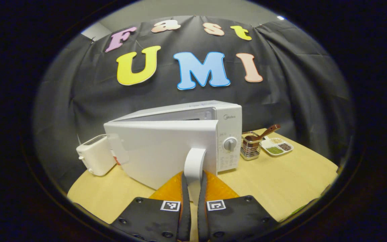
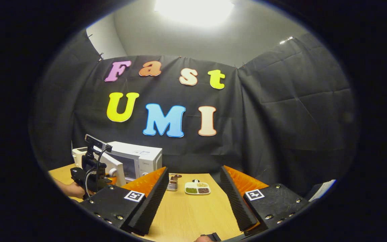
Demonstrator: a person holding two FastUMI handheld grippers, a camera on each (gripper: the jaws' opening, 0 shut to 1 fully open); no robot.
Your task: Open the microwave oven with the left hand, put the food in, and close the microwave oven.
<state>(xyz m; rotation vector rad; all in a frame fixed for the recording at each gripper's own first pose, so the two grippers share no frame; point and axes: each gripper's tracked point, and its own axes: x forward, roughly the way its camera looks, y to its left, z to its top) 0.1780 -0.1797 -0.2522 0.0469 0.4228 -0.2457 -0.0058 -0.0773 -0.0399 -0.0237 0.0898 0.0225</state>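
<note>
Left gripper (image 1: 193, 201): fingers drawn nearly together on the white door handle (image 1: 194, 161), one on each side; it has the handle and nothing else
Door (image 1: 161, 153): swung partly out from the microwave oven (image 1: 213, 134), hinged at the far left; the opening behind it is still narrow
Right gripper (image 2: 193, 198): fingers spread wide over the bare table (image 2: 190, 215), nothing between them
Food: the sectioned dish (image 2: 197, 188) of green, brown and pale portions sits on the table to the right of the microwave, beside a wire holder (image 1: 250, 148) with a spoon; well apart from the right gripper, not yet picked up
Slip risk: the handle is smooth and curved; a pull off the door's arc could slide it out from between the fingers, and the door would stop half open
Shift risk: a sideways tug could drag the whole microwave toward the toaster (image 1: 94, 154) just beside the door's hinge end
Clearance: whether the door will clear the toaster at full swing is hard to judge through the fisheye
Later risk: the dish is shallow; tilted, it would spill
</note>
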